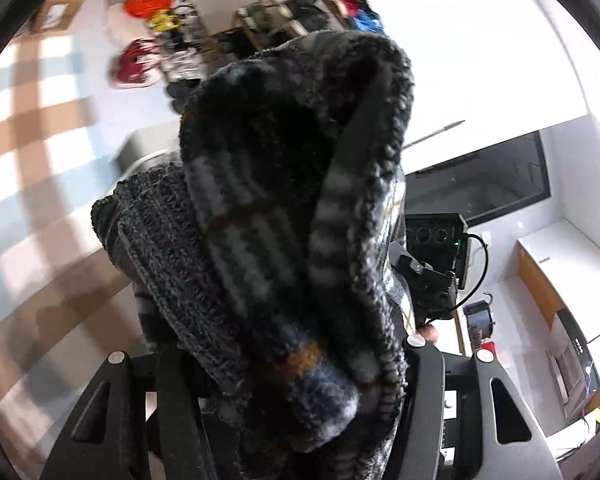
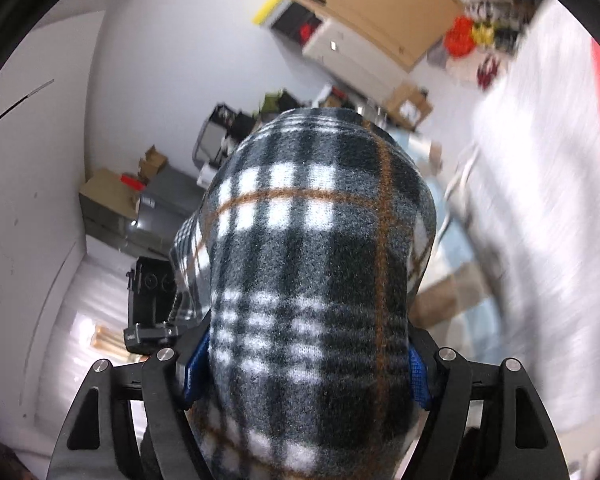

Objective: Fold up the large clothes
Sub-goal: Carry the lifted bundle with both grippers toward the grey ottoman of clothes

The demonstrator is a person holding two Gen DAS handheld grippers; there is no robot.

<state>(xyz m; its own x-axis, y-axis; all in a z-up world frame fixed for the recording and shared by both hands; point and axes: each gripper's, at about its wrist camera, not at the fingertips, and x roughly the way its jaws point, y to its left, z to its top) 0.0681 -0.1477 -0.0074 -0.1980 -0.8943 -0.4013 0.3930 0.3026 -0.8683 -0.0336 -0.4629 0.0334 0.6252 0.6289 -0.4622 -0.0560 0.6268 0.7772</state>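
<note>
Left wrist view: the left gripper (image 1: 284, 364) clamps a thick bunch of the plaid fleece garment (image 1: 284, 208), which rises straight ahead along its fingers.

Right wrist view: the right gripper (image 2: 304, 368) pinches another fold of it between blue pads (image 2: 418, 376); the fleece runs forward, the left gripper just beside.
</note>
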